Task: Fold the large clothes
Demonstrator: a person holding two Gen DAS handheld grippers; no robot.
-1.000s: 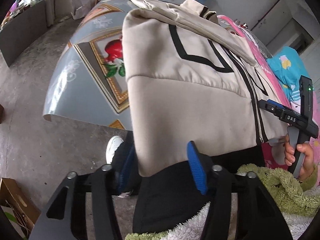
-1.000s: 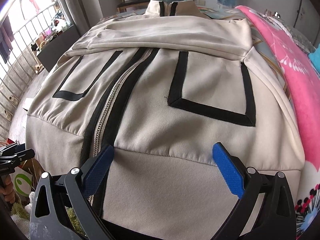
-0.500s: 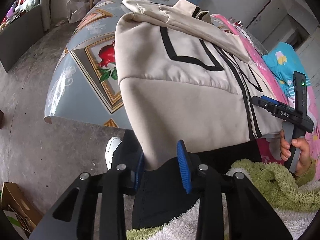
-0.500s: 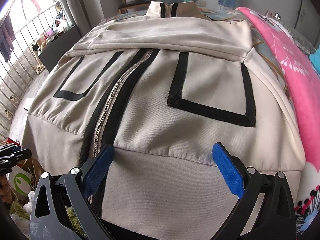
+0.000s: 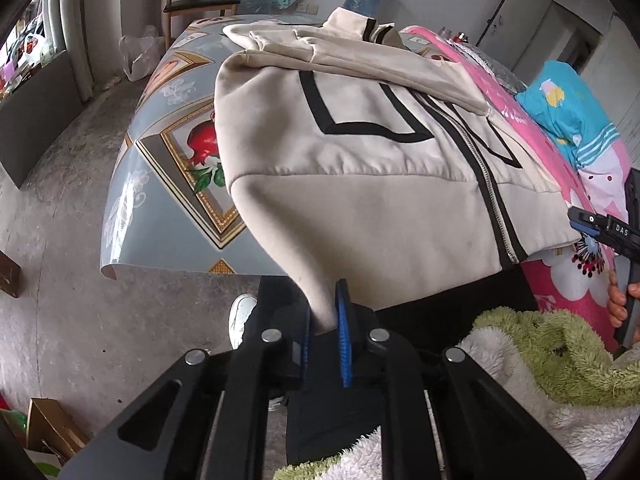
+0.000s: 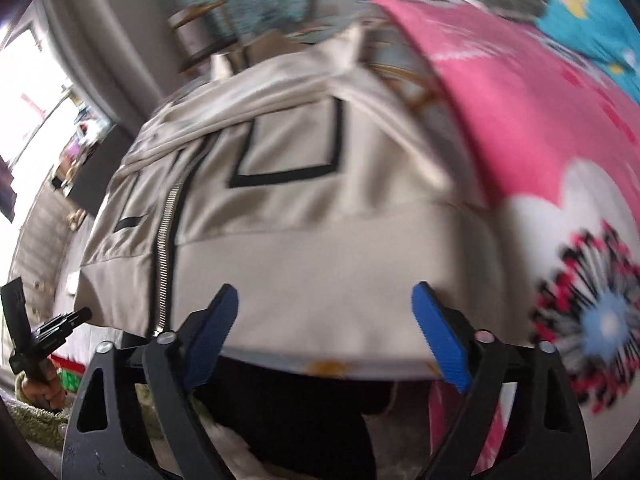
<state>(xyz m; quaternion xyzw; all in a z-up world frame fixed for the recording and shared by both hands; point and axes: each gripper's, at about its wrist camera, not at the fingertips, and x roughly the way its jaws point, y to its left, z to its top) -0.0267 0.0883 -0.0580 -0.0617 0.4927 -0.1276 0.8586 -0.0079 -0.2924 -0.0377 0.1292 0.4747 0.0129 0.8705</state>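
A beige zip jacket [image 5: 360, 168] lies flat on the tabletop [image 5: 160, 184]; the left tongs [image 5: 324, 336] are closing, pinching its hem corner, probably to lift a fold; the right tongs [image 6: 324, 336], empty and narrowing, hover at the opposite hem.

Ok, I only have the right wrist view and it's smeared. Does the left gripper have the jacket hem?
Observer: Yes. The left gripper is closing its jaws on the jacket at the hem's left corner, with cloth pinched between the blue pads.
Operator: Is that corner flat on the table?
Observer: No. It hangs off the table edge, drawn down to a narrow point in the jaws.
Operator: Anything under it?
Observer: A white shoe on the floor.
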